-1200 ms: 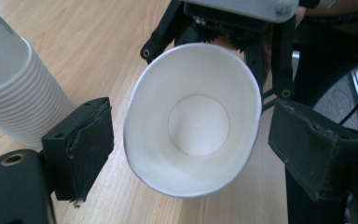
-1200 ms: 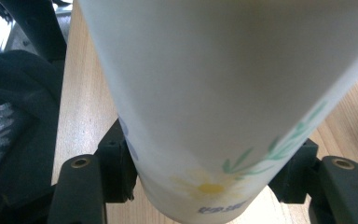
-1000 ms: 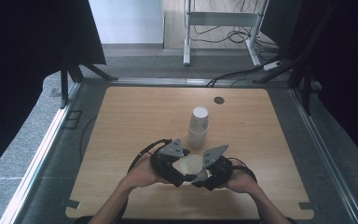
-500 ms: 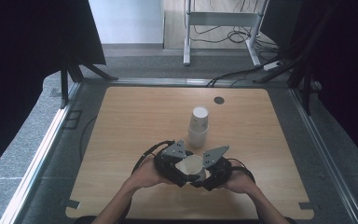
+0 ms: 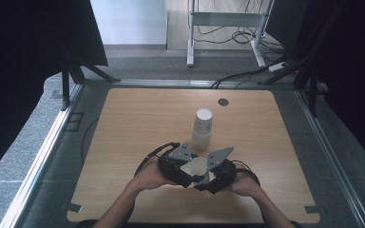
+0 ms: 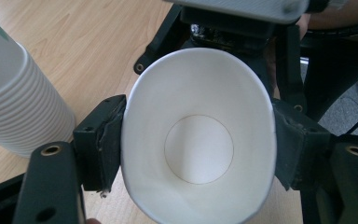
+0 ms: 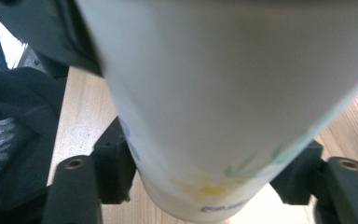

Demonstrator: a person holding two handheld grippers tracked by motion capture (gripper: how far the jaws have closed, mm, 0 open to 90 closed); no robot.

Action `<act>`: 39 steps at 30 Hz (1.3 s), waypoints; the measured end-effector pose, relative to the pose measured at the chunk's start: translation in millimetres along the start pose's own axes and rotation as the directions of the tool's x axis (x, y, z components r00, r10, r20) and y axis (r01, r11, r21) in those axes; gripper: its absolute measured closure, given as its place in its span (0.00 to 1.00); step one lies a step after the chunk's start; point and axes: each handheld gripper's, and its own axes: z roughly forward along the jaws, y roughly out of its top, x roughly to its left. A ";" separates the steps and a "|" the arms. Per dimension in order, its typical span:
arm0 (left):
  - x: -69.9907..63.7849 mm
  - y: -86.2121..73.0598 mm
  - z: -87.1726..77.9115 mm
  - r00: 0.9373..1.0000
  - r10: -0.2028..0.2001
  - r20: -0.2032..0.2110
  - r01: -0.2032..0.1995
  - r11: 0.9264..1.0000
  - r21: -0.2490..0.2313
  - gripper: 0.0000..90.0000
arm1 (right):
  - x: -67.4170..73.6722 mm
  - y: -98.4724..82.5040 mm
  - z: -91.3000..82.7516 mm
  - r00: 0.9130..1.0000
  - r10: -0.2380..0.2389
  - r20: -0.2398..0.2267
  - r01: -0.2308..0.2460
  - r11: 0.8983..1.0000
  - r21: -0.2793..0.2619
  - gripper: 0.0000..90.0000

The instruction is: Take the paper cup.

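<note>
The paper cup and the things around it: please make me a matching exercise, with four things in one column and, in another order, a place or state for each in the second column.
Things:
1. paper cup
2. stack of cups
3. left gripper
4. round dark disc

Places or states:
A. stands upright on the table, beyond both grippers
B. squeezed into an oval, open mouth toward the left gripper's camera
C. lies flat near the far edge of the table
D. shut on the cup near its rim, one jaw on each side

Pairs: 1-B, 2-A, 3-D, 4-C
</note>
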 end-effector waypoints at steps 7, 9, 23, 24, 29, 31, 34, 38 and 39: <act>1.3 3.0 -6.0 0.999 0.011 -0.046 -0.010 1.000 0.023 0.31 | -2.9 -1.2 -0.5 0.999 0.019 0.034 -0.019 1.000 -0.002 0.18; 2.1 2.8 -7.3 0.998 0.018 -0.063 -0.015 0.999 0.042 0.31 | -4.1 -1.1 -1.6 0.998 0.029 0.063 -0.029 1.000 0.001 0.15; 6.9 -7.0 -12.4 0.984 0.026 -0.179 -0.005 0.993 0.120 0.31 | -5.5 -3.8 -6.6 0.990 0.059 0.128 -0.063 0.998 0.031 0.08; 7.4 -8.0 -13.0 0.983 0.023 -0.183 0.000 0.993 0.121 0.31 | -5.7 -4.1 -7.2 0.989 0.064 0.136 -0.068 0.997 0.030 0.07; 9.6 -12.3 -15.7 0.976 0.010 -0.218 0.020 0.991 0.134 0.31 | -7.9 -6.2 -13.3 0.981 0.085 0.176 -0.090 0.996 0.021 0.02; 10.1 -14.1 -17.3 0.973 0.002 -0.229 0.030 0.990 0.136 0.31 | -8.0 -6.5 -14.6 0.980 0.087 0.181 -0.092 0.996 0.018 0.02; 10.4 -16.0 -18.8 0.968 0.001 -0.251 0.038 0.988 0.148 0.31 | -8.3 -7.6 -17.9 0.975 0.093 0.203 -0.099 0.995 0.020 0.02; 11.9 -18.5 -21.3 0.961 -0.007 -0.278 0.054 0.985 0.162 0.31 | -9.6 -9.9 -20.7 0.970 0.108 0.219 -0.113 0.993 0.012 0.02; 12.5 -19.0 -22.3 0.958 -0.010 -0.285 0.059 0.985 0.164 0.31 | -9.8 -10.9 -21.6 0.966 0.116 0.230 -0.122 0.992 0.011 0.02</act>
